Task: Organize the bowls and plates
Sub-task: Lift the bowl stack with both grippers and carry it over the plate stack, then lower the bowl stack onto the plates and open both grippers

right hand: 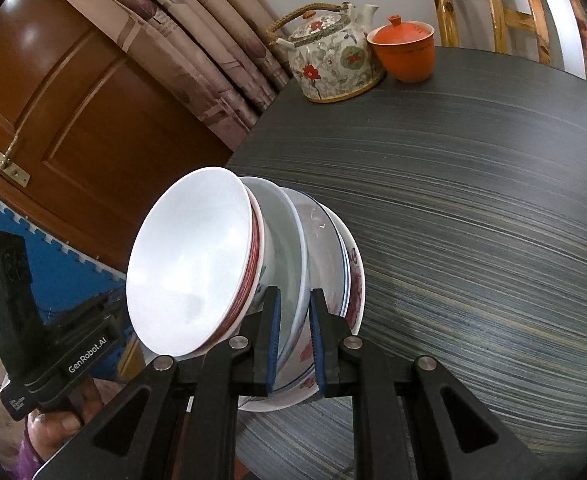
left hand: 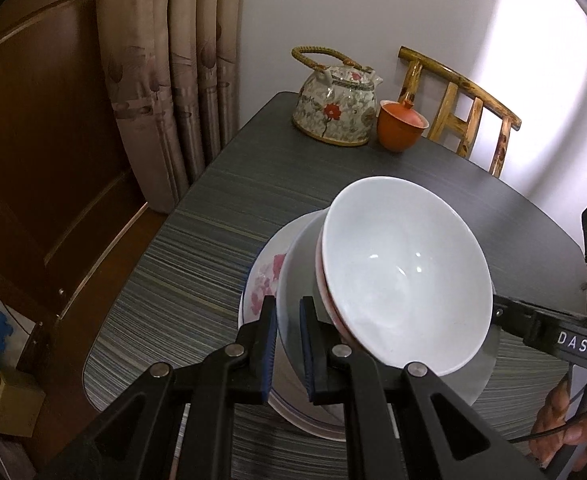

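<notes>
A stack of dishes sits on the dark striped table (left hand: pixel 197 264). On top is a white bowl (left hand: pixel 405 276) with a red outer band, under it a pale plate (left hand: pixel 293 276), then a flowered plate (left hand: pixel 263 280). My left gripper (left hand: pixel 288 348) is shut on the near rim of the plates. In the right wrist view the same white bowl (right hand: pixel 191 260) tops a pale bowl (right hand: pixel 283 236) and blue-rimmed and flowered plates (right hand: pixel 353 280). My right gripper (right hand: pixel 295 344) is shut on the stack's rim from the opposite side.
A flowered teapot (left hand: pixel 333 108) and an orange lidded cup (left hand: pixel 401 126) stand at the table's far edge, with a wooden chair (left hand: pixel 465 112) behind. A curtain (left hand: pixel 173 72) and a brown door (left hand: pixel 41 128) are left of the table.
</notes>
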